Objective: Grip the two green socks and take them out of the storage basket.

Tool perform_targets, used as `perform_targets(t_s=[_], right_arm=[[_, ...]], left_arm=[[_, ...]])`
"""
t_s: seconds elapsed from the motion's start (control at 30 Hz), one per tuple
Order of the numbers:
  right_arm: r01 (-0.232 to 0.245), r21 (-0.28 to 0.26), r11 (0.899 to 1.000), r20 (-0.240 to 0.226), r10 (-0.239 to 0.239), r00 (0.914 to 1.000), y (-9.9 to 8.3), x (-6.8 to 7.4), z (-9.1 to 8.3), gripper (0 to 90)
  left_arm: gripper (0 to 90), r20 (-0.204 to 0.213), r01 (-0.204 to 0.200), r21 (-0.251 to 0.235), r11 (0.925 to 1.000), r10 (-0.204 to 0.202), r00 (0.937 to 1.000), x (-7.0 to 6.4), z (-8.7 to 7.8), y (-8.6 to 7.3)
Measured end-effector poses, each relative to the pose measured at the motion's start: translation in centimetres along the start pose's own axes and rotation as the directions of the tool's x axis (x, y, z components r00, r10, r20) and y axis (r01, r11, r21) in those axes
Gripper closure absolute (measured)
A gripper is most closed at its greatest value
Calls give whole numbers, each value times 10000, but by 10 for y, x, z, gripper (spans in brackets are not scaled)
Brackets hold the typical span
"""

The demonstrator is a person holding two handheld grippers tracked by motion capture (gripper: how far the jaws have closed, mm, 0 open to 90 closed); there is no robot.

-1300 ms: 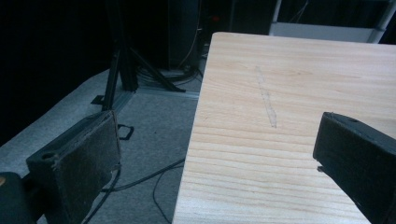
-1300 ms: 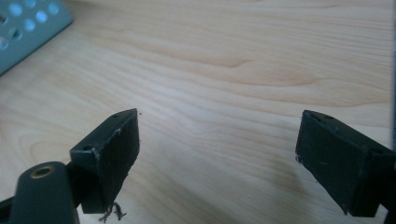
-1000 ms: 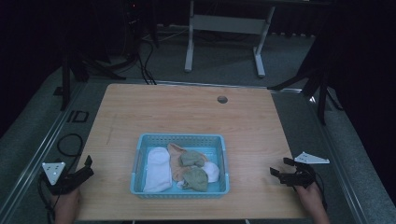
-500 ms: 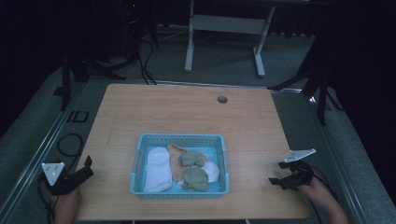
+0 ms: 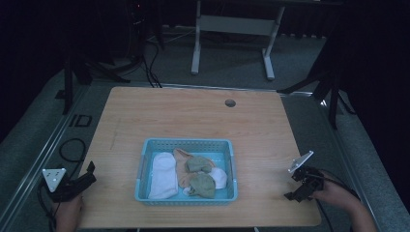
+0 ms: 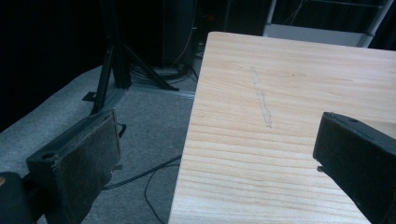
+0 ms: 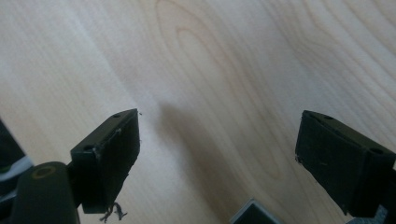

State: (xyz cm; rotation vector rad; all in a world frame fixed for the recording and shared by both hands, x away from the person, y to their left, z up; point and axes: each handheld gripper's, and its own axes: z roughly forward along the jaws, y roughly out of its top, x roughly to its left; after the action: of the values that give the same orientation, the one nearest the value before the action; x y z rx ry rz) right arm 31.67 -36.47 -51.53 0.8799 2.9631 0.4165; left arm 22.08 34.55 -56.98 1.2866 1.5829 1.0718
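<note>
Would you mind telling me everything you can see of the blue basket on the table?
The blue basket is a shallow rectangular tray of light blue plastic with perforated, lattice-like walls and a plain rim. It sits flat on the wooden table, near the front edge and about midway across. Inside lie a white sock at the left, a tan one and two olive-green ones, with more white cloth at the right. Neither gripper touches it.

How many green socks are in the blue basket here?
2. One green sock lies mid-basket toward the far side, the other green sock nearer the front rim of the blue basket. More may be buried underneath.
</note>
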Motion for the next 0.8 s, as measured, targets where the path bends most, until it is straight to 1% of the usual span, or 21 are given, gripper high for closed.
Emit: perform_targets(t_s=[0.1,0.17,0.23,0.3,0.4,0.47,0.57,0.63,0.67,0.7,0.77,0.8], right_arm=[[122,120,9999,156,-124,9998,4,2,0,136],[263,286,9992,73,-265,9996,6,4,0,138],[483,319,9983,31,-484,9988,9,6,0,148],[558,378,9977,8,-558,9984,10,7,0,149],[691,505,9963,111,-698,9975,12,8,0,152],[799,600,9950,139,-808,9966,14,8,-1,151],[885,607,9942,87,-892,9960,16,10,-2,168],[892,607,9942,172,-904,9958,18,10,-3,192],[855,615,9944,74,-861,9963,19,10,-3,193],[911,592,9941,88,-918,9957,20,10,-3,191],[814,588,9949,34,-817,9967,22,11,-4,191],[857,598,9945,7,-859,9963,23,11,-4,191]], left_arm=[[4,39,-45,16,10000,44,10000,0,0,0],[4,99,-94,47,9999,93,9999,-1,1,0],[3,145,-162,71,9998,161,9998,-1,1,0],[4,159,-211,63,9998,210,9997,-2,1,0],[4,147,-228,56,9997,227,9996,-2,1,0],[3,146,-252,-60,9997,253,9996,-2,0,-1],[3,145,-314,-42,9995,315,9994,-3,0,-1],[4,142,-376,-54,9993,377,9992,-3,0,-1],[4,181,-372,-55,9993,373,9991,-3,0,-1],[4,189,-370,-78,9993,372,9991,-3,0,-1],[4,219,-357,-40,9994,357,9991,-3,0,-1],[3,216,-360,-45,9993,361,9991,-3,0,-1]])
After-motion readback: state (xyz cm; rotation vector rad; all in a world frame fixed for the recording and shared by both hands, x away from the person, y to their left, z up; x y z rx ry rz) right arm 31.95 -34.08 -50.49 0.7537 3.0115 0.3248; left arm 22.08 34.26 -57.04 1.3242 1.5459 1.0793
